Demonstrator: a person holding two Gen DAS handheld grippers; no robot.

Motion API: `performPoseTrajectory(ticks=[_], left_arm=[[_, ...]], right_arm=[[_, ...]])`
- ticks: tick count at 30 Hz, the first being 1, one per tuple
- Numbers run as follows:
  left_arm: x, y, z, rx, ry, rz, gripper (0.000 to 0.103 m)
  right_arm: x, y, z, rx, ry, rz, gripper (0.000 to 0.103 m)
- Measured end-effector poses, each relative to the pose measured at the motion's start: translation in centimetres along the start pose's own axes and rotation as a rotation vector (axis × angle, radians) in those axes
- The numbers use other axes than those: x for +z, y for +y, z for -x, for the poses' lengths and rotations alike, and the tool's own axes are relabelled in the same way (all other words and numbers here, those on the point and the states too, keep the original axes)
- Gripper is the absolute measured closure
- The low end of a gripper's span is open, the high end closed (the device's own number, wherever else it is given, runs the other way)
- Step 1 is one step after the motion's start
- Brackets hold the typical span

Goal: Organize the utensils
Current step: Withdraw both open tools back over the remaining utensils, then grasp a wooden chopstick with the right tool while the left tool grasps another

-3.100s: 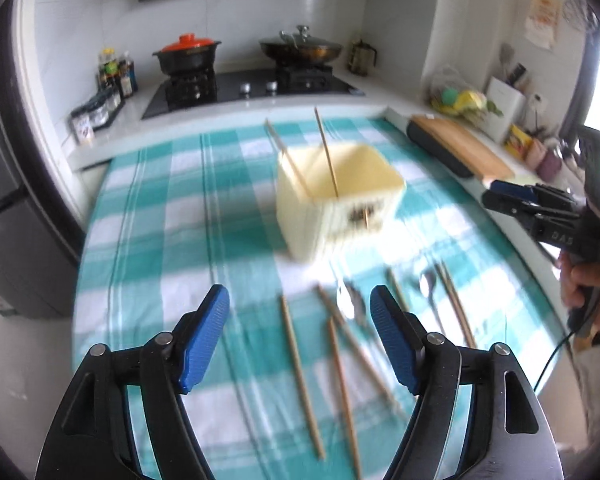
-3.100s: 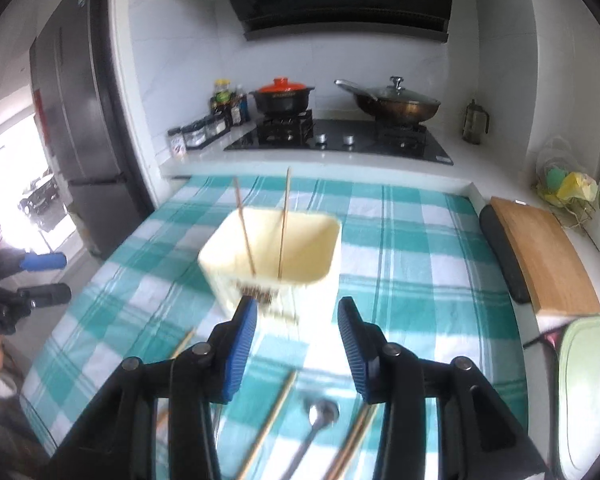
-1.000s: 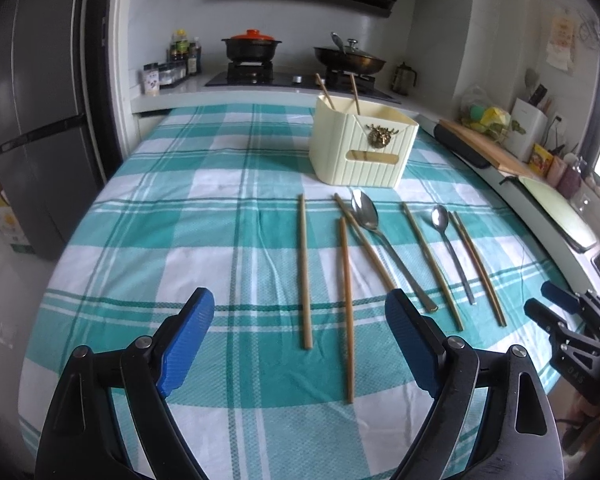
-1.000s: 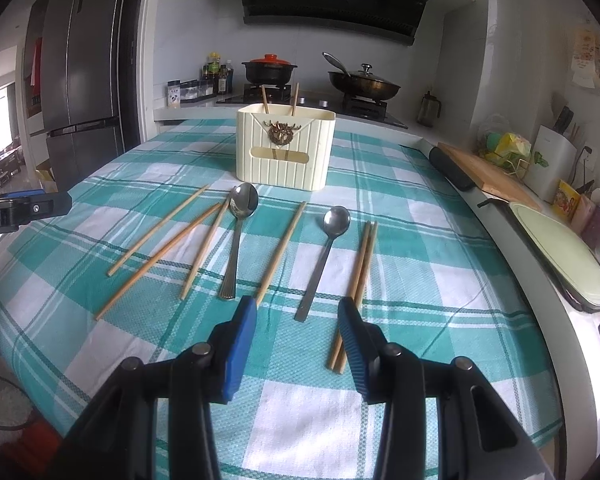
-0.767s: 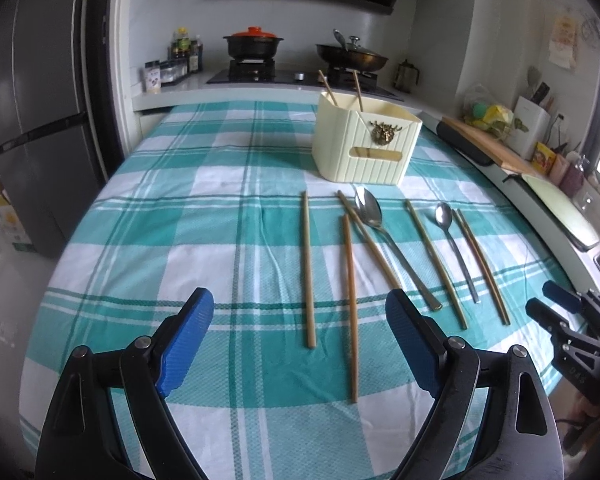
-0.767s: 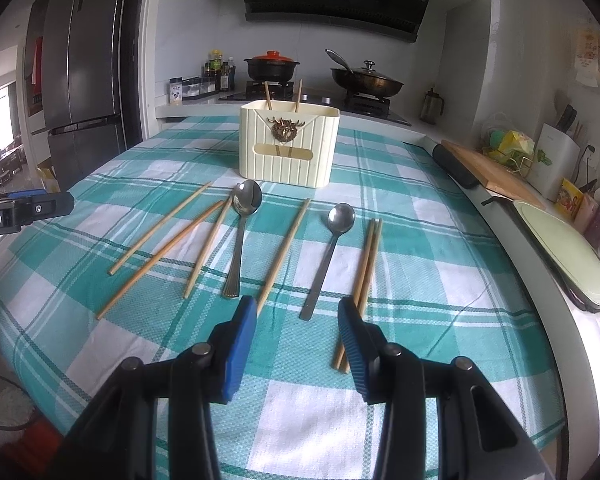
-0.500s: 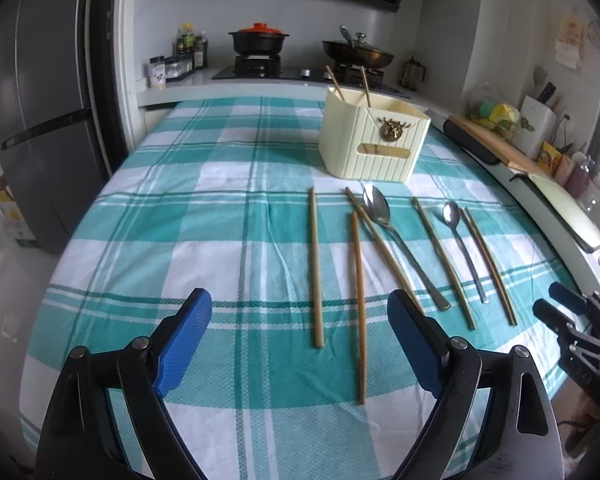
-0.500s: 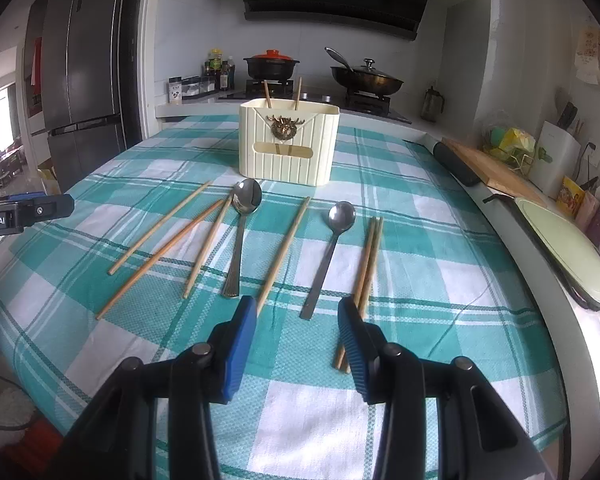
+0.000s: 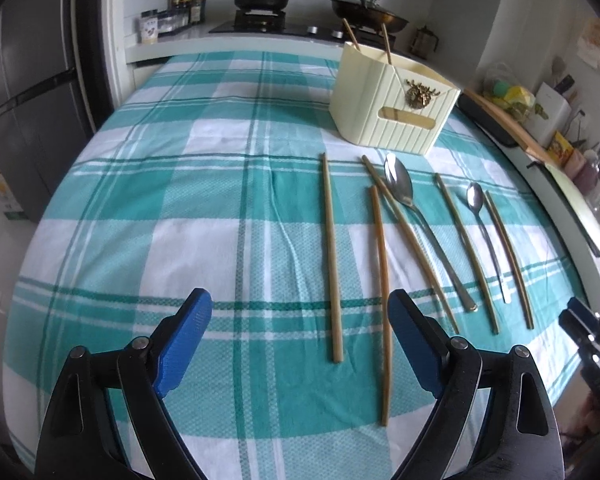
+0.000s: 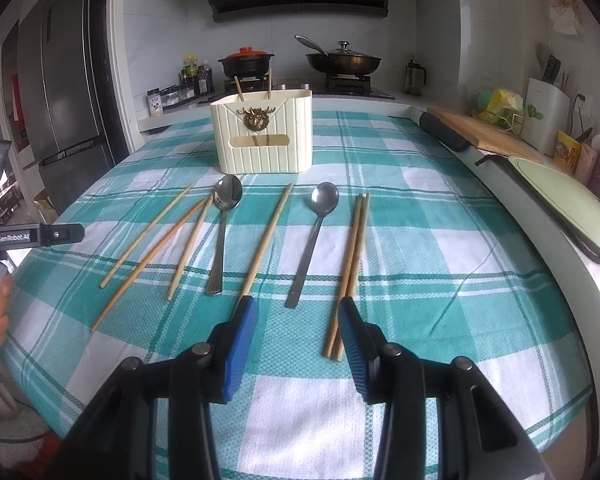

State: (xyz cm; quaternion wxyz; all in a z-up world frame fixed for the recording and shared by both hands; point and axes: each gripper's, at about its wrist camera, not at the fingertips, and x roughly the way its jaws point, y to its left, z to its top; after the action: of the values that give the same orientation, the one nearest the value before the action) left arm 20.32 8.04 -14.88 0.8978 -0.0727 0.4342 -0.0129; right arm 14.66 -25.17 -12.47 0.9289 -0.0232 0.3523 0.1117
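From my left wrist, my left claw hangs released, its blue pads spread wide over the near edge of the tabletop, which wears a teal and white checked cloth. Nothing is between the pads. Ahead and to the right lie the loose utensils: a chopstick farthest left, a second chopstick just right of it with its near end passing beside my right-hand pad, then a slanted chopstick lying against the big spoon. Farther right come another chopstick, the small spoon and a pair of chopsticks. The cream holder stands at the far end of the row with two chopsticks upright inside. My right claw shows at the right edge.

From my right wrist, my right claw is released too, pads apart and gripping nothing, low over the near part of the cloth. The pair of chopsticks runs down to my right pad, a single chopstick reaches my left pad, and the small spoon lies between them. The big spoon and three chopsticks fan out to the left. The holder stands far behind them. My left claw sits at the left edge.
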Motion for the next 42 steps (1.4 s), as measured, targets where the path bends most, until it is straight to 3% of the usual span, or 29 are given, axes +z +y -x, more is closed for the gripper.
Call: performPoseTrajectory(ticks=[8, 12, 14, 18, 20, 27, 33, 42], left_arm=[[2.7, -0.5, -4.2, 0.004, 0.068, -0.077, 0.013], [3.2, -0.6, -5.5, 0.021, 0.080, -0.089, 0.013], [3.2, -0.5, -5.6, 0.021, 0.079, -0.077, 0.013], [2.8, -0.2, -4.8, 0.013, 0.067, -0.071, 0.012], [2.6, -0.1, -4.3, 0.031, 0.059, -0.085, 0.012], [2.1, 1.0, -3.5, 0.052, 0.056, -0.088, 0.012], [2.2, 0.4, -3.9, 0.037, 0.087, -0.133, 0.012], [6.1, -0.9, -5.8, 0.019, 0.144, -0.197, 0.013]], right_arm=[[1.8, -6.8, -1.2, -0.065, 0.051, -0.147, 0.060], [3.4, -8.6, -4.2, -0.034, 0.109, -0.184, 0.060], [4.2, -8.7, -6.2, 0.006, 0.150, -0.194, 0.061], [5.0, -8.3, -9.9, 0.036, 0.217, -0.201, 0.077], [5.2, -7.7, -11.3, 0.057, 0.246, -0.194, 0.080], [5.3, -6.8, -13.1, -0.018, 0.326, -0.143, 0.095], [5.5, -6.7, -13.3, -0.026, 0.354, -0.102, 0.097], [6.3, -6.1, -14.0, -0.026, 0.397, 0.013, 0.093]])
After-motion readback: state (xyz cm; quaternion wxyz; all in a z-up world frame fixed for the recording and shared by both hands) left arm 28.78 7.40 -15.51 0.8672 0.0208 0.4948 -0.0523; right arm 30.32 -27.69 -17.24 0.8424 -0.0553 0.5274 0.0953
